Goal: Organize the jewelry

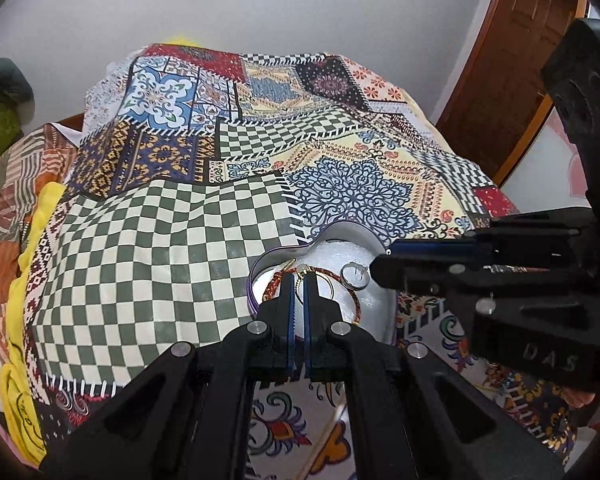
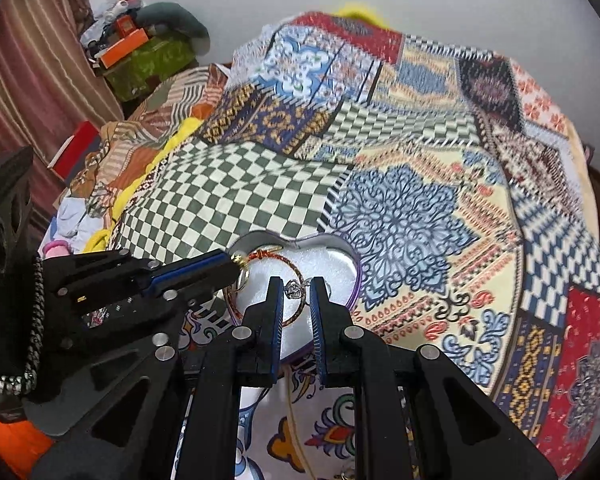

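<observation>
— What sort of room is it?
— A bedroom, with a plain pale wall (image 1: 300,12) behind a bed (image 1: 148,248) under a patchwork-print bedspread (image 1: 340,152) of checks, florals and tile patterns.
— Anything on the right side?
— A brown wooden door (image 1: 516,64).
— And on the left?
— A striped reddish curtain (image 2: 24,80), with a heap of clutter (image 2: 140,48) in the corner: green fabric, orange boxes, a grey cushion.
— The light?
— Even and soft.

Near rim of the heart-shaped box (image 1: 342,227) behind gripper fingers; far patchwork cloth (image 2: 440,80) motion-blurred.
</observation>
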`<state>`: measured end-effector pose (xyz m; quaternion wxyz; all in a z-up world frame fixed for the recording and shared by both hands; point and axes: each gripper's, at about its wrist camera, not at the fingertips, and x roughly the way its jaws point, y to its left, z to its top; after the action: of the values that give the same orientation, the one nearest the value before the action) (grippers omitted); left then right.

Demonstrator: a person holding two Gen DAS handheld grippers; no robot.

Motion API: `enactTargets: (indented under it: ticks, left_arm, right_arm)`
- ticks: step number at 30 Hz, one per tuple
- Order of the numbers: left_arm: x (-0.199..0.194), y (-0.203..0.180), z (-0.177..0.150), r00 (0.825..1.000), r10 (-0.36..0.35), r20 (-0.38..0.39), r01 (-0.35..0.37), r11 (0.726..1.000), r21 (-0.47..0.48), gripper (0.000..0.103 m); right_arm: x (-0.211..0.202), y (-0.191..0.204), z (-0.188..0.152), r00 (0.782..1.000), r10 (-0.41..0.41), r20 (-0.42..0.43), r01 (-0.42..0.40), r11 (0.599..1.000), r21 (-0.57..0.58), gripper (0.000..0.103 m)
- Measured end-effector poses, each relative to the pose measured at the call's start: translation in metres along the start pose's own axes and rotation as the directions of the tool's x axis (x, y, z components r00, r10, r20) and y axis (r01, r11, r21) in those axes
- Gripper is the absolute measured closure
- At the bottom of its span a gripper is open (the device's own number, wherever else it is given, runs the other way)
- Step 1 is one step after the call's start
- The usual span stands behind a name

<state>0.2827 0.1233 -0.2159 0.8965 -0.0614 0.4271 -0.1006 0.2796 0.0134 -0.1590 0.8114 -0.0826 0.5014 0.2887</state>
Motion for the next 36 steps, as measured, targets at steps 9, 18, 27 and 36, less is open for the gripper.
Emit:
enactTargets:
  ticks: [9, 18, 27, 36]
  left_arm:
    - [0.016, 0.005, 0.001, 1.0, 0.003, -0.027, -0.003, 1.0, 0.006, 0.102]
    - [-0.003, 0.007, 0.002, 1.0, 0.017, 0.0, -0.017, 1.0, -0.003, 0.101]
    - [-0.045, -0.005, 0.0, 0.998, 0.049, 0.045, -0.049, 0.999, 0.012, 0.087]
    - [-0.079, -0.034, -0.013, 0.996, 0.059, 0.067, -0.062, 0.997, 0.049, 0.067]
  right_arm:
    - [0.016, 0.0, -0.003, 0.998, 0.006, -0.056, -0.006, 1.0, 0.002, 0.091]
    - [0.011, -0.005, -0.002, 0.998, 0.009, -0.061, -0.008, 1.0, 0.022, 0.087]
    - [-0.025, 0.008, -0.01, 0.998, -0.052, 0.033, 0.053, 0.998, -0.032, 0.083]
    - [-0.071, 0.013, -0.032, 0.981, -0.103, 0.163, 0.112, 0.992, -0.049, 0.059]
